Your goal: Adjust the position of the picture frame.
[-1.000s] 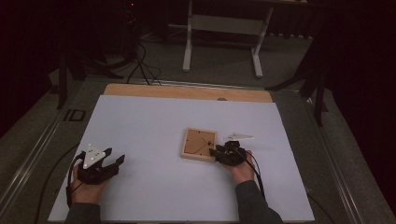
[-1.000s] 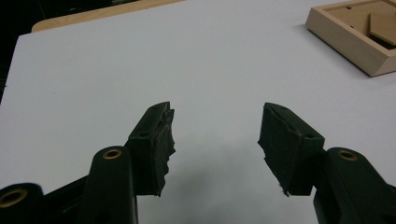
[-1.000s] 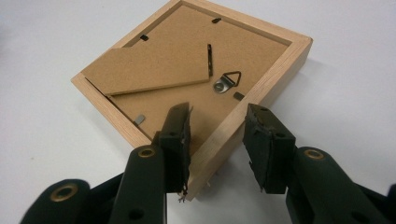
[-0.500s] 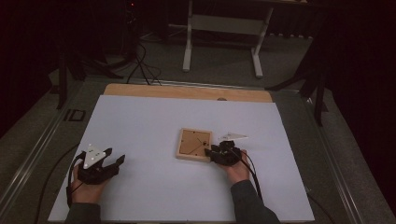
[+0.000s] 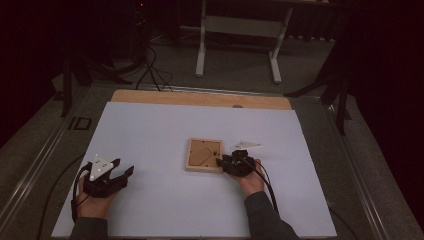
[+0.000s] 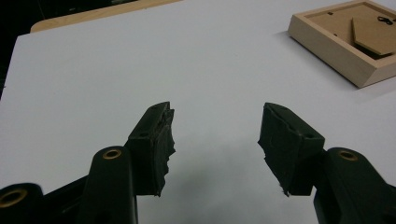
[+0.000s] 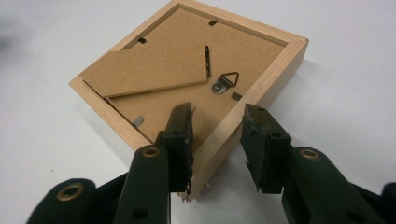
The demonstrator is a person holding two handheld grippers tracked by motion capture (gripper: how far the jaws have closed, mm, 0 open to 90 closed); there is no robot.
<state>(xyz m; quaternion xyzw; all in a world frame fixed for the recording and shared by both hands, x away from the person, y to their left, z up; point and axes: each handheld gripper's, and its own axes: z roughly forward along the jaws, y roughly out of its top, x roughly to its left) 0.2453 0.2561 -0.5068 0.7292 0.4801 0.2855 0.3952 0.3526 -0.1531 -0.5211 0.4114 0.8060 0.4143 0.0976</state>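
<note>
Because the frame (image 5: 204, 155) lies face down mid-tabletop (image 5: 150, 135), the right hand-held gripper (image 7: 215, 140), at its four o'clock corner, has been closing astride the rim, not yet pinching. The left hand-held gripper (image 6: 215, 140) waits, jaws apart, at eight o'clock.

White table cover (image 5: 165, 130), wooden table edge (image 5: 200, 98), white stand (image 5: 239, 30), floor cables (image 5: 150, 70)

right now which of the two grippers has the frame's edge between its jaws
The right gripper: its jaws straddle the near rail of the wooden picture frame, which lies back side up. The left gripper is open over the bare white table, apart from the frame.
</note>
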